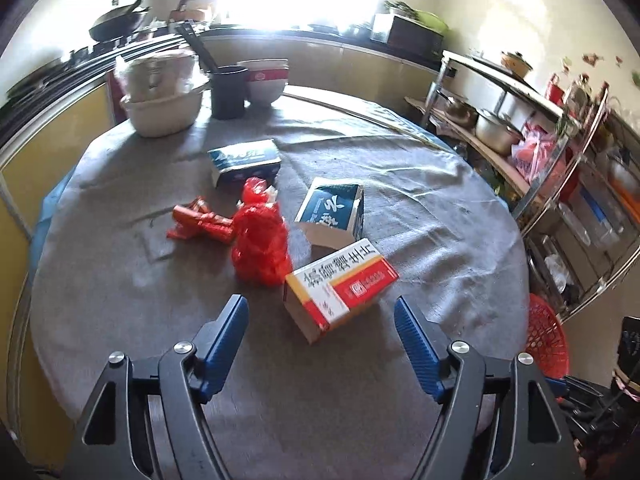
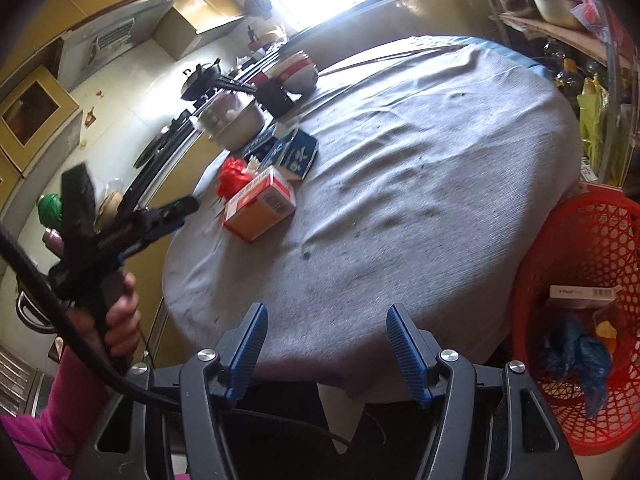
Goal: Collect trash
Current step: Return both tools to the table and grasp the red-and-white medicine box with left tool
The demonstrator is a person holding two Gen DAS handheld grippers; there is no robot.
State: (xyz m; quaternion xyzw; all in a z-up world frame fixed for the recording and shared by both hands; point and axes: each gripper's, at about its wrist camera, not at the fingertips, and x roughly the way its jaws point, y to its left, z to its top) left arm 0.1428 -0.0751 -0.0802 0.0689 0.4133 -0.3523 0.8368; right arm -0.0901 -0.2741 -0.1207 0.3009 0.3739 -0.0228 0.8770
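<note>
- The left gripper (image 1: 320, 344) hangs low over the near part of the round table, its blue-padded fingers (image 1: 224, 344) spread wide with nothing between them.
- Just ahead of it, slightly right of the centre line between the fingers, lies the red-and-white medicine box (image 1: 340, 288). It rests flat on the grey tablecloth (image 1: 160, 280), its long axis slanted from near-left to far-right, so the open jaws would meet it at an angle unless the wrist turns.
- Beyond the box, from the same view: a crumpled red plastic bag (image 1: 262, 240) standing just left of it, a red wrapper (image 1: 200, 224) further left, and two dark blue cartons, one tilted and open-ended (image 1: 332, 212), the other (image 1: 244, 160) behind it.
- The right gripper (image 2: 326, 344) sits at the table's near edge, its fingers equally wide apart and empty, well apart from the whole cluster.
- From the right wrist view, the left gripper (image 2: 176, 210) is plainly the nearer one to the medicine box (image 2: 260, 208); I'd judge that the pick is its to make.
- The red mesh basket (image 2: 580, 320) stands beside the table on the right, already holding a white box and a blue bag; anything lifted would have to cross the table to reach it.
</note>
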